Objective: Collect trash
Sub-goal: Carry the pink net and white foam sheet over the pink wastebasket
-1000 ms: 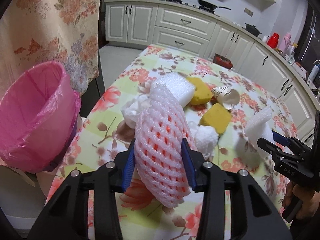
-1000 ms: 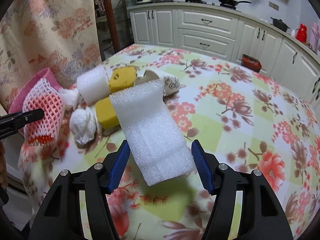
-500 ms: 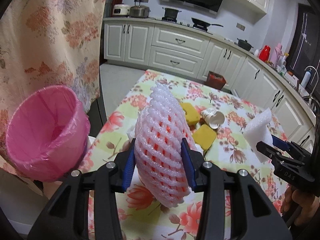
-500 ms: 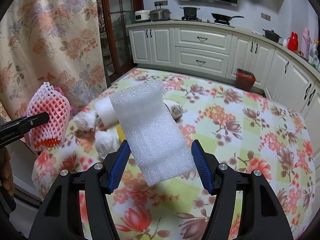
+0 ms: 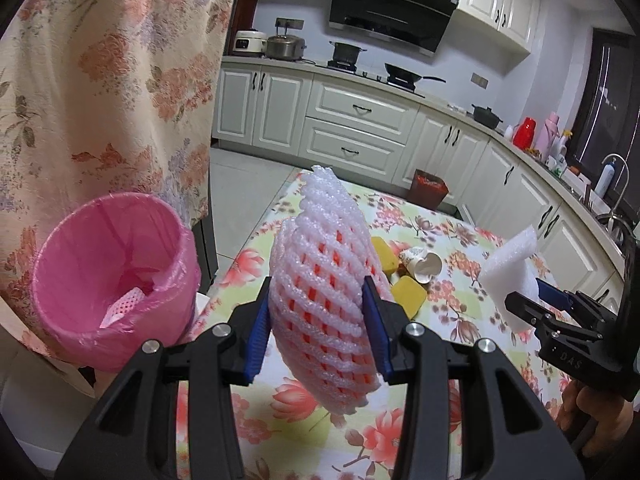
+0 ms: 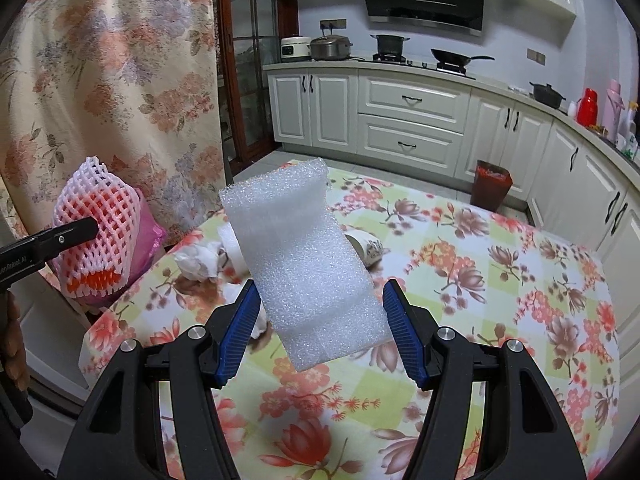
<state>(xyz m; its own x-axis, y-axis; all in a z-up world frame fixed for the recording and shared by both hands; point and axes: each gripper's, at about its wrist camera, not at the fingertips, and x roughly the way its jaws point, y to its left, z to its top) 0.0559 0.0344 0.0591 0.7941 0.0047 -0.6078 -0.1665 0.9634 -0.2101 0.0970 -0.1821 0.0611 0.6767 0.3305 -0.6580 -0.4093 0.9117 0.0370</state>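
My left gripper [image 5: 318,330] is shut on a pink foam fruit net [image 5: 326,280], held up above the floral table [image 5: 304,432]. The same net [image 6: 96,236] shows at the left of the right wrist view. A pink-lined bin [image 5: 108,272] stands just left of the table edge, with a bit of trash inside. My right gripper [image 6: 322,334] is shut on a white foam block [image 6: 304,268], also raised over the table; this block [image 5: 510,272] appears at the right of the left wrist view. A paper cup [image 5: 422,266], yellow sponges [image 5: 408,294] and crumpled tissue [image 6: 198,260] lie on the table.
A flowered curtain [image 5: 100,92] hangs behind the bin. White kitchen cabinets [image 6: 408,120] with pots run along the back and right. A small dark bin [image 6: 490,190] stands on the floor beyond the table. A person's hand [image 5: 592,416] holds the right gripper.
Both grippers have risen and tilted up with their loads, so the table items look farther away and more of the kitchen shows. The pink bin now sits lower left in the left wrist view.
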